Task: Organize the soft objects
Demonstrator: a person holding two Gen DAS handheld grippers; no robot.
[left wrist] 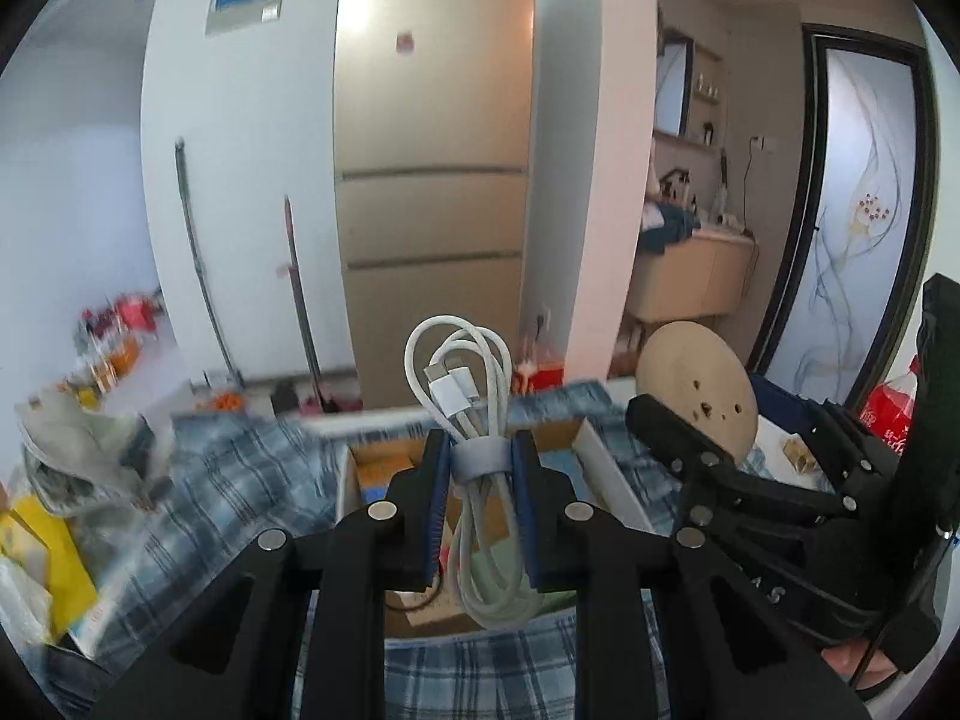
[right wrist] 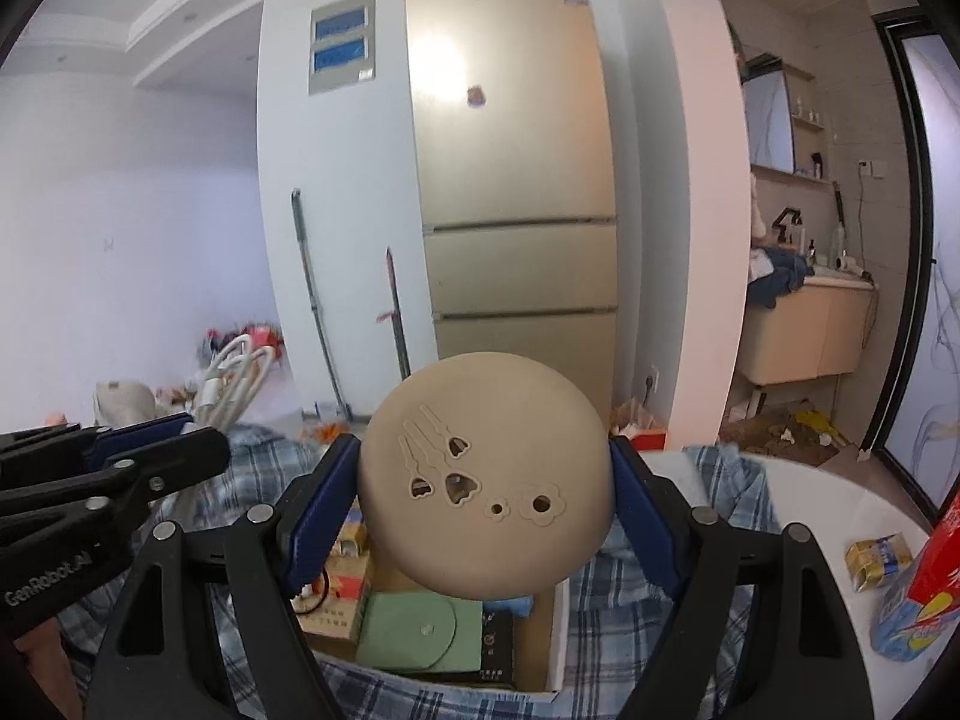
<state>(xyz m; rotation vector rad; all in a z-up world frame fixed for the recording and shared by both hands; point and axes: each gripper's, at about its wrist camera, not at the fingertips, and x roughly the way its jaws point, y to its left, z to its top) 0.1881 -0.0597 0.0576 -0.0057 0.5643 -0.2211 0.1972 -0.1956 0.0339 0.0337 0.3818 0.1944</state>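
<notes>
- Behind everything we see a tall gold-coloured refrigerator (right wrist: 516, 168) against a white wall, with a washbasin cabinet (right wrist: 810, 330) in the alcove to its right and two long-handled tools leaning on the wall to its left.
- Below our two grippers we look down on a blue-and-white plaid cloth (right wrist: 630, 630) covering the table, and on it stands an open cardboard box (right wrist: 555, 636).
- We hold the left hand-held gripper (left wrist: 480, 462) closed on a coiled white charging cable (left wrist: 462, 384); its blue pads (left wrist: 435, 480) squeeze the bundle at the grey strap that ties it.
- The cable's upper loops and its two plugs stand above the fingertips, while the lower loops hang down between the fingers, over the box.
- We hold the right hand-held gripper (right wrist: 483, 480) clamped on a round beige silicone pad (right wrist: 486, 480) with cut-out flower and key shapes; the pads press its left and right edges.
- That disc stands nearly upright above the box, its patterned face turned to the right wrist camera.
- Inside the box we make out a green round-flapped pouch (right wrist: 420, 630) lying on a black item, with small orange-printed cartons (right wrist: 342, 582) along the left wall.
- At the right edge of the table we see a white round surface (right wrist: 840, 498) carrying a small yellow packet (right wrist: 879, 558) and a red-and-blue bag (right wrist: 924, 600).
- In the left wrist view, motion blur smears a crumpled grey bag (left wrist: 90, 450) and yellow packaging near the table's left edge, so we cannot tell more about them.
- The two grippers hang side by side, close together, each visible in the other's camera.
</notes>
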